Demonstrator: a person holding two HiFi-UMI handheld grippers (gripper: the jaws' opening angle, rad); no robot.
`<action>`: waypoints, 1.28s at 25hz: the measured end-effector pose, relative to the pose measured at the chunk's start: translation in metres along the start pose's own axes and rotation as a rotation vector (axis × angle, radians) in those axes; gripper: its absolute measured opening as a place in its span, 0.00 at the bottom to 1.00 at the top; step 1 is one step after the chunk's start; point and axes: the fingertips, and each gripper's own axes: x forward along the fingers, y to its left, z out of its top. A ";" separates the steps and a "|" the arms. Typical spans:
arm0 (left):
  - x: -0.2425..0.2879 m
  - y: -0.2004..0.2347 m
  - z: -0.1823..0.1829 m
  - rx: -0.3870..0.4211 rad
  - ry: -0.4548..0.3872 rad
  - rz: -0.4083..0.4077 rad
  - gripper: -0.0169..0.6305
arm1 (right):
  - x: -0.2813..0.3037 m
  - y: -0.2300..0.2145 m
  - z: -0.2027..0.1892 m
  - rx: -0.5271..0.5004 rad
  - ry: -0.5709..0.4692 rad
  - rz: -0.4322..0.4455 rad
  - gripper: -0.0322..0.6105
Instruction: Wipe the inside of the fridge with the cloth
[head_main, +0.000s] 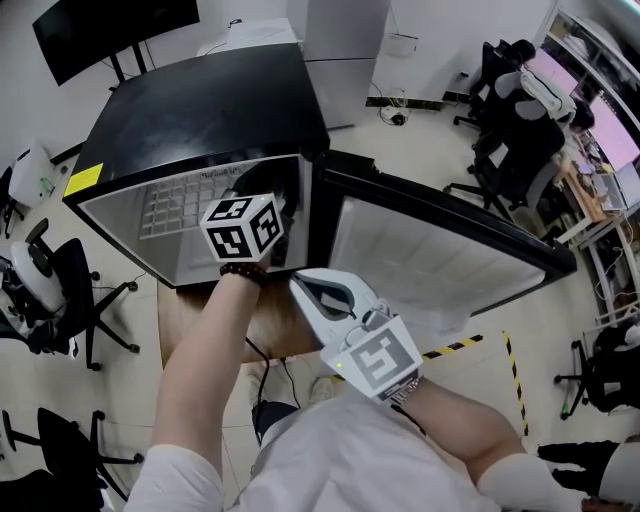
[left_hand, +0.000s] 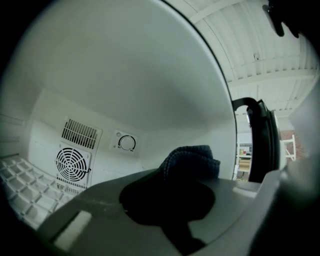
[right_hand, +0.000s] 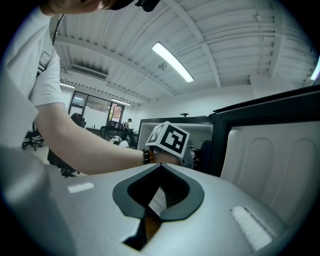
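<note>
A small black fridge (head_main: 210, 110) stands with its door (head_main: 440, 250) swung open to the right. My left gripper (left_hand: 187, 175) reaches inside it, and from the head view only its marker cube (head_main: 245, 228) and the forearm show. It is shut on a dark blue cloth (left_hand: 192, 159), which bulges out past the jaws in front of the white back wall. The right gripper (head_main: 300, 283) hangs outside, in front of the fridge opening, with its jaws shut and nothing in them. In the right gripper view, that gripper (right_hand: 160, 192) faces the left cube (right_hand: 170, 137).
Inside the fridge are a round fan grille (left_hand: 72, 164), a dial (left_hand: 127, 143) and a white wire shelf (left_hand: 15, 182) at lower left. The fridge sits on a wooden table (head_main: 200, 320). Office chairs (head_main: 60, 290) stand to the left and far right.
</note>
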 end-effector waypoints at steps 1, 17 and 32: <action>-0.003 -0.003 -0.001 -0.005 0.003 -0.004 0.07 | -0.001 0.000 0.000 -0.004 0.000 0.001 0.05; -0.044 -0.029 0.002 -0.047 0.006 -0.054 0.07 | -0.011 0.005 0.007 -0.012 -0.031 -0.002 0.05; -0.133 -0.028 0.011 0.082 0.035 -0.138 0.08 | 0.025 0.005 0.006 -0.001 0.037 0.003 0.43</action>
